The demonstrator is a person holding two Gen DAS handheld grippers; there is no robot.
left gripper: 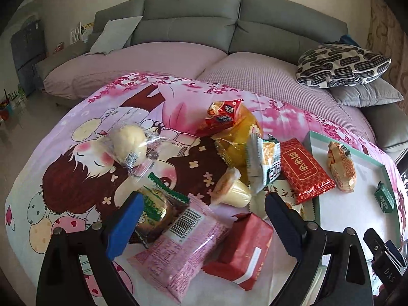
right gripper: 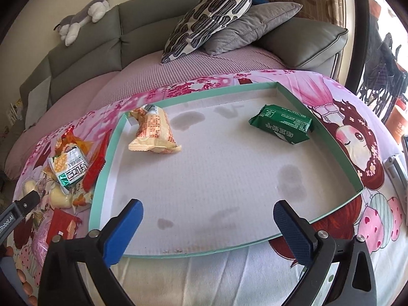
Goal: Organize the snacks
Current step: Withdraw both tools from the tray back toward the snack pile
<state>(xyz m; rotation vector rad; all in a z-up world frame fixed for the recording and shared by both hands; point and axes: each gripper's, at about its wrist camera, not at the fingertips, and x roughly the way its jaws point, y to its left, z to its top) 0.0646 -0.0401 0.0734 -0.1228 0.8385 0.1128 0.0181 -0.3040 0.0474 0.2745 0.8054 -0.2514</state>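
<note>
The snacks sit on my pink cartoon cloth [left gripper: 76, 137]. Most are in a pile beside the left wall of the tray [right gripper: 107, 158]. In the pile I see a pink packet [left gripper: 178, 250] and a red packet [left gripper: 242, 250] at the near edge of the cloth. A gold cake in a green wrapper [left gripper: 158, 204] touches the pink packet. A little pudding cup [left gripper: 232, 191] lies on its side past them. A flat red bar [left gripper: 306, 168] leans over the tray's left wall. A round bun in a clear bag [left gripper: 130, 142] sits apart, toward the left side of the cloth.

Inside the tray are two snacks. An orange and cream packet [right gripper: 153, 132] is near the far left corner. A green packet [right gripper: 283, 123] is near the far right corner.

My left gripper [left gripper: 201, 211] is wide open and holds nothing. It hangs over the pink and red packets. My right gripper [right gripper: 207, 219] is wide open too, with nothing in it, over the tray's near edge.

Behind the cloth is a gray sofa [left gripper: 191, 23] with a black and white pillow [left gripper: 341, 65].
</note>
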